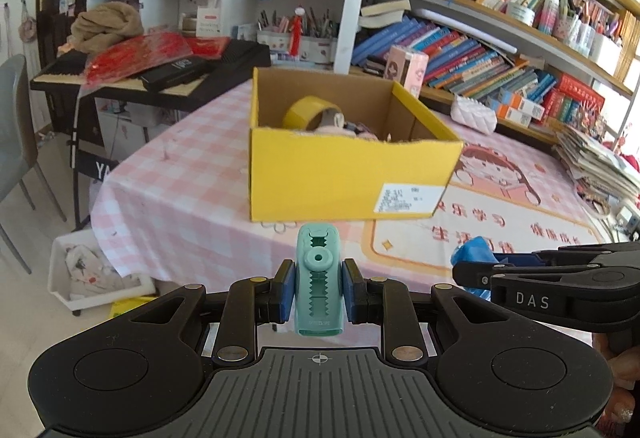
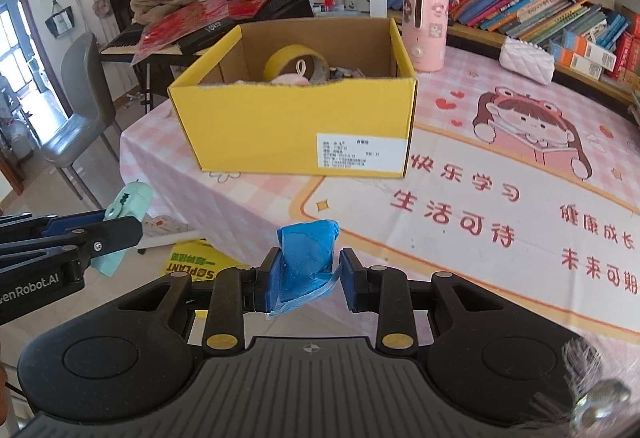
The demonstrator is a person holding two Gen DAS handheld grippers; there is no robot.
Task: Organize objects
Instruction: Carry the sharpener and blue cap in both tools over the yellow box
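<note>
My left gripper (image 1: 318, 292) is shut on a teal crocodile-shaped pencil sharpener (image 1: 319, 282), held upright in the air before the table's near edge. It also shows in the right wrist view (image 2: 127, 222). My right gripper (image 2: 307, 278) is shut on a roll of blue plastic bags (image 2: 306, 262), also seen at the right of the left wrist view (image 1: 474, 252). A yellow cardboard box (image 1: 348, 178) (image 2: 296, 122) stands open on the table ahead of both grippers. It holds a yellow tape roll (image 1: 310, 112) (image 2: 294, 60) and other small items.
The table has a pink checked cloth (image 2: 480, 198). A pink cylinder (image 2: 425, 24) and a white quilted pouch (image 2: 527, 59) stand behind the box. Bookshelves (image 1: 500, 38) line the back. A grey chair (image 2: 76, 106), a keyboard (image 1: 120, 74) and a floor bin (image 1: 92, 270) are at the left.
</note>
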